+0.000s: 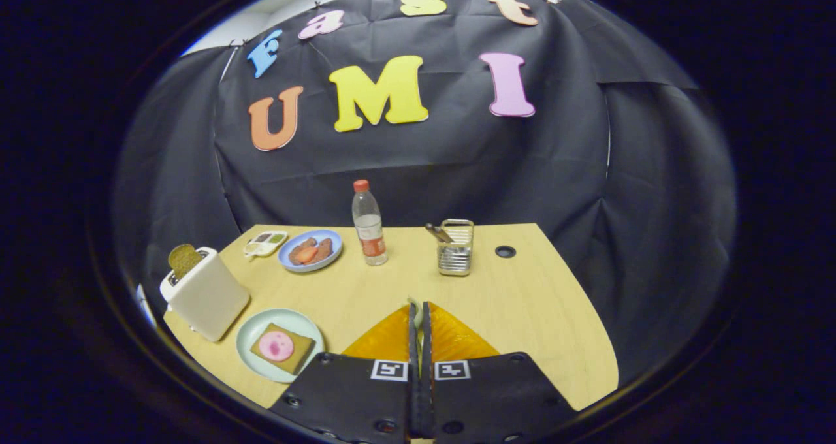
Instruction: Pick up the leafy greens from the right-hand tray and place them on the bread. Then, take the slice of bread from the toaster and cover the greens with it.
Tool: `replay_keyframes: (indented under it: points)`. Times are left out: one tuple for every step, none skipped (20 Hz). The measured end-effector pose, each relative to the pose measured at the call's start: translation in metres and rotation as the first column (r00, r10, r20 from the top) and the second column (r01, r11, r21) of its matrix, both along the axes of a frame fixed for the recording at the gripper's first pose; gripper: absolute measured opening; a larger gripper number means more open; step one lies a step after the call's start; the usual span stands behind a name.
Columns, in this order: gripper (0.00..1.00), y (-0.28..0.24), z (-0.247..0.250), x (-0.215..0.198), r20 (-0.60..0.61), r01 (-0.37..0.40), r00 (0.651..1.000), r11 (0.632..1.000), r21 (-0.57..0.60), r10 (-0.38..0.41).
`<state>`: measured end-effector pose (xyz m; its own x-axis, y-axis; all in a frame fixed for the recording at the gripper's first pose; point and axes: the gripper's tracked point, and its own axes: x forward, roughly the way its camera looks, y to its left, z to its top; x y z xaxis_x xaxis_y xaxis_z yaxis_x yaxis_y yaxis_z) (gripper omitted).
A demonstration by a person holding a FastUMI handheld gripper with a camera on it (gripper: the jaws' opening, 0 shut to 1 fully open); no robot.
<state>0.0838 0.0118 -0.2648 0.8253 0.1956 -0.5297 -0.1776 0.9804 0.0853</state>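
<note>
Pale wooden table (pixel 522 300) backed by black cloth wall. Gripper (pixel 418 313) fingers pressed nearly together, thin pale sliver at tips; whether greens pinched, could not tell. Small white divided tray with green contents (pixel 265 242) lay far ahead-left of fingers, beside blue plate of browned food (pixel 311 250). Brown bread square with pink slice (pixel 281 347) sat on pale green plate (pixel 251 326) just left of fingers. White toaster (pixel 204 294) beyond it, brown bread slice (pixel 183 259) protruding. Greens likely light, limp, tearable: pinch bunched middle gently. Toast stiff, crumbly: grip exposed top edge.

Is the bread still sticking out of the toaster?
Yes. A bread slice pokes up from the toaster's slot. The gripper is shut, away from it.
</note>
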Motion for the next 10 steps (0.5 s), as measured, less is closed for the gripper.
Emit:
replay_keyframes:
  points:
    - [0.00, 0.015, 0.003, -0.004, -0.004, -0.004, 1.000, 1.000, -0.005, 0.004]
    - [0.00, 0.034, 0.006, -0.009, -0.010, -0.014, 1.000, 1.000, -0.003, 0.013]
    - [0.00, 0.057, 0.010, -0.014, -0.011, -0.028, 1.000, 1.000, -0.006, 0.028]
    - [0.00, 0.081, 0.014, -0.019, -0.011, -0.050, 0.999, 0.999, -0.002, 0.050]
    - [0.00, 0.109, 0.016, -0.024, -0.012, -0.078, 0.997, 0.997, 0.006, 0.078]
    - [0.00, 0.135, 0.018, -0.028, -0.014, -0.105, 0.994, 0.994, 0.016, 0.106]
    - [0.00, 0.161, 0.018, -0.033, -0.017, -0.125, 0.992, 0.992, 0.033, 0.126]
    - [0.00, 0.185, 0.018, -0.037, -0.023, -0.141, 0.990, 0.989, 0.052, 0.142]
    - [0.00, 0.207, 0.016, -0.043, -0.030, -0.147, 0.988, 0.986, 0.076, 0.150]
    - [0.00, 0.229, 0.013, -0.049, -0.042, -0.148, 0.987, 0.983, 0.107, 0.154]
